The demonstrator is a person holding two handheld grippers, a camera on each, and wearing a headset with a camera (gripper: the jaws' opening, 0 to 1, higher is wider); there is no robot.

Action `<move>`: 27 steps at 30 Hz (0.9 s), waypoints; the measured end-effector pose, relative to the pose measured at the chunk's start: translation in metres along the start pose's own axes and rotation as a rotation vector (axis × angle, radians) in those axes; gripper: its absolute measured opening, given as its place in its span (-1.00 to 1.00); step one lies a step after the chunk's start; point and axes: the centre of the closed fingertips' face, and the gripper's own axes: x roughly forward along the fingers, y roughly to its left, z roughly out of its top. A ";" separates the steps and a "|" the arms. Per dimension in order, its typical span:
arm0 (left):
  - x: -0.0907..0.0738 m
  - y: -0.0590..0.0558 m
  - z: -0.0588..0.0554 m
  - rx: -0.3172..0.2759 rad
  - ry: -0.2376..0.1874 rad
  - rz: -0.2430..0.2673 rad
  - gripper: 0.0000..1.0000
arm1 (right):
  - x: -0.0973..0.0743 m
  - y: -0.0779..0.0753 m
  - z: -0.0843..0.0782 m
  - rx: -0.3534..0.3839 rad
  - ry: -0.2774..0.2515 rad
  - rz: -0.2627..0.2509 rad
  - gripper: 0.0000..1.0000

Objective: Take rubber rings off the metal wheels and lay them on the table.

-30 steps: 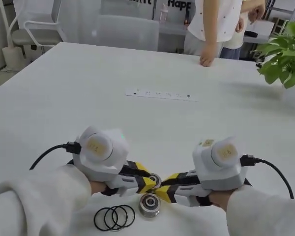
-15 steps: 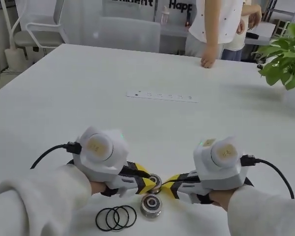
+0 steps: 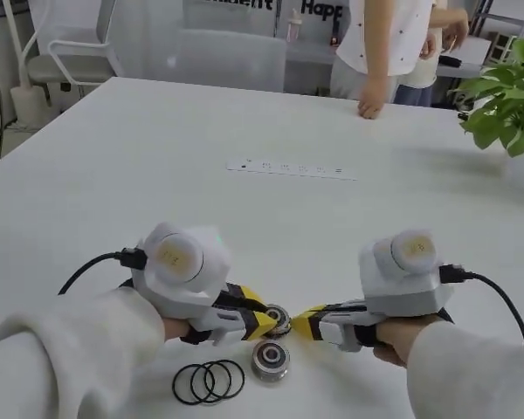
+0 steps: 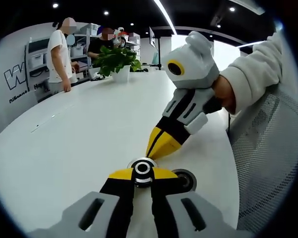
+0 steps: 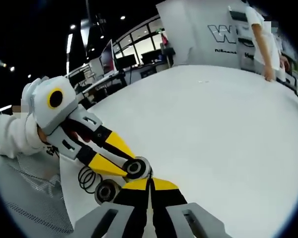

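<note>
Moved: right gripper (image 3: 299,319) has drawn a little to the right and its housing has risen since a second ago; the other gripper, both wheels and the loose rings lie as they did.
Wheel (image 4: 142,168): near centre of the table (image 3: 244,113), clamped between the two yellow tips of the left gripper (image 3: 266,325). Whether a rubber ring sits on its rim is too small to tell.
Left gripper: closed on the wheel from the left, jaws gripping its sides.
Right gripper: jaws pressed together, tips just right of the wheel. Whether a strand of rubber is nipped between them cannot be told.
Second wheel (image 3: 270,359): flat on the table, just nearer than the held one.
Rings (image 3: 210,381): three lie overlapping to the left of the second wheel, already off.
Step in hand: probably peeling the next ring from the held wheel.
Doing it well: keep the left grip firm and level so the wheel cannot spin or slip out. Catch the rubber at the rim alone, not the metal, and draw it outward and over the edge in one steady pull — a jerk may snap it back.
Risk: the tips are crowded, so the right jaws may knock the wheel loose.
Laying down: set the freed ring beside the three — clear of the second wheel.
</note>
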 end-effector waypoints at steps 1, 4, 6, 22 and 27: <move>0.000 0.000 0.000 -0.001 0.000 0.001 -0.86 | 0.000 0.002 0.003 0.031 -0.014 0.015 -1.00; 0.000 0.000 0.000 -0.001 -0.001 0.003 -0.86 | -0.001 0.001 0.002 0.060 -0.010 0.011 -1.00; 0.000 0.000 0.000 0.000 -0.003 0.005 -0.86 | -0.001 0.001 0.002 0.066 -0.010 0.011 -1.00; 0.000 0.001 0.000 0.003 -0.017 -0.004 -0.86 | 0.000 0.005 0.004 0.080 0.007 0.014 -1.00; 0.001 0.001 0.000 0.009 -0.013 -0.005 -0.86 | 0.000 0.005 0.004 0.040 0.013 0.004 -1.00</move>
